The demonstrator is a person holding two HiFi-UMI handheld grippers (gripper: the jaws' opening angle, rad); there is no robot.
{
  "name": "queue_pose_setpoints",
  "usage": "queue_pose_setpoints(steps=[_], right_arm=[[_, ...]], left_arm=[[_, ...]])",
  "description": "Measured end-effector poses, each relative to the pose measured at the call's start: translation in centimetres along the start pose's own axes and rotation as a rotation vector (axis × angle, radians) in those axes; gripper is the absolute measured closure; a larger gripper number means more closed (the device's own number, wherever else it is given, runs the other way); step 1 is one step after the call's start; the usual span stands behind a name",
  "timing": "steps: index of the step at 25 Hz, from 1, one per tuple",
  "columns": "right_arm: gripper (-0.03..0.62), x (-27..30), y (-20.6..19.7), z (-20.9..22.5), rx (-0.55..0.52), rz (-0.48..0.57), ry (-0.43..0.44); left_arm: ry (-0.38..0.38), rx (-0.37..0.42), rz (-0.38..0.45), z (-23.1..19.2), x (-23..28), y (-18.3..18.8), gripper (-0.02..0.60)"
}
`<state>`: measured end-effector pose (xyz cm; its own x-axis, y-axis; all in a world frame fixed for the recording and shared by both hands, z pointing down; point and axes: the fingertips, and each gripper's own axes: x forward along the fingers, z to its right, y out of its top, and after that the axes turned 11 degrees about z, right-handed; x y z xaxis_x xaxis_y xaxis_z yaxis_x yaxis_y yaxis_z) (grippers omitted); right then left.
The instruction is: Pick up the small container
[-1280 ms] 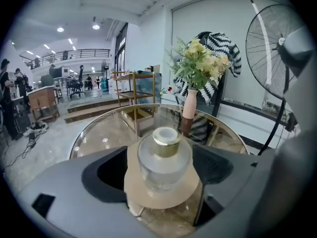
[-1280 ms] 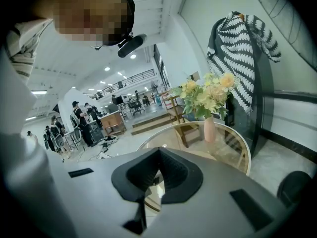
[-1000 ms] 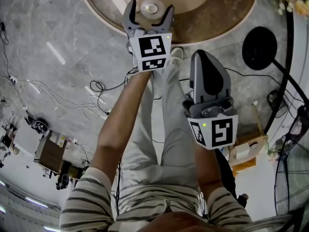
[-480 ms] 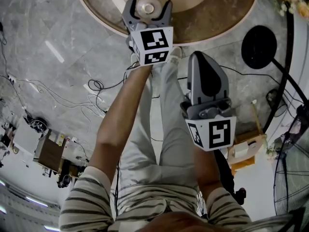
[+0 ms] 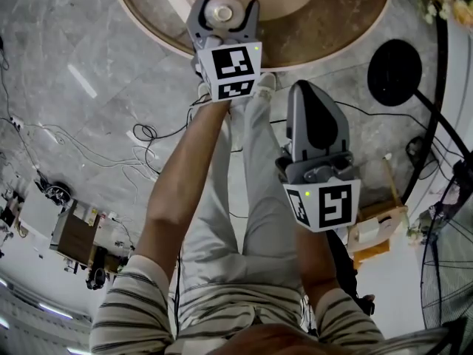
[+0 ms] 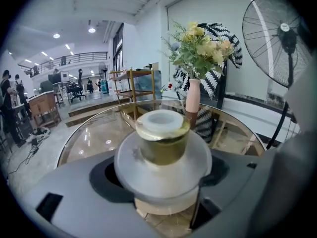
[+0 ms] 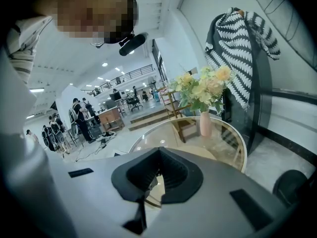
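Note:
The small container (image 5: 224,9), a round lidded jar with a wide pale flange, stands on the round glass table (image 5: 318,43). My left gripper (image 5: 228,0) reaches over the table edge, one jaw on either side of the jar. Its jaws are closing, and a thin gap still shows at each side. In the left gripper view the container (image 6: 162,138) fills the space between the jaws of the left gripper (image 6: 161,182). My right gripper (image 5: 312,86) hangs lower, over the person's legs, shut and empty. The right gripper (image 7: 157,170) has its jaws met in its own view.
A vase of flowers (image 6: 192,95) stands further back on the glass top (image 6: 99,128). A fan's black base (image 5: 397,72) sits right of the table, another fan (image 5: 447,272) at lower right. Cables (image 5: 148,135) lie on the floor at left. A wooden stool (image 5: 377,231) is beside the right arm.
My left gripper has moved forward over the table so the container now sits between its jaws, which have narrowed. The right gripper has barely shifted.

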<state>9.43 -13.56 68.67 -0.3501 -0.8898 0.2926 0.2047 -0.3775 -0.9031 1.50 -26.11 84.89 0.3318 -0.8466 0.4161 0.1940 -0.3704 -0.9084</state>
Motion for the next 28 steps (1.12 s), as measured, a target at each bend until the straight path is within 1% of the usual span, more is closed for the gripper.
queue_pose_setpoints(steps=[5, 11, 17, 22, 28], right_arm=[[0.583, -0.3, 0.2, -0.3, 0.0, 0.003, 0.007], [0.583, -0.4, 1.2, -1.0, 0.006, 0.013, 0.016], [0.583, -0.9, 3.9, -1.8, -0.011, 0.04, 0.023], [0.583, -1.6, 6.9, -2.6, -0.035, 0.07, 0.019], [0.583, -3.3, 10.5, -4.0, -0.061, 0.095, 0.024]], left_arm=[[-0.001, -0.036, -0.018, -0.1, 0.0, 0.1, 0.252], [-0.007, -0.041, -0.016, -0.4, -0.7, 1.7, 0.252], [-0.004, -0.047, 0.002, -1.2, -2.4, 5.1, 0.252], [-0.004, -0.063, 0.016, -1.9, -4.8, 8.6, 0.252], [-0.008, -0.071, 0.034, -1.7, -8.0, 12.9, 0.252]])
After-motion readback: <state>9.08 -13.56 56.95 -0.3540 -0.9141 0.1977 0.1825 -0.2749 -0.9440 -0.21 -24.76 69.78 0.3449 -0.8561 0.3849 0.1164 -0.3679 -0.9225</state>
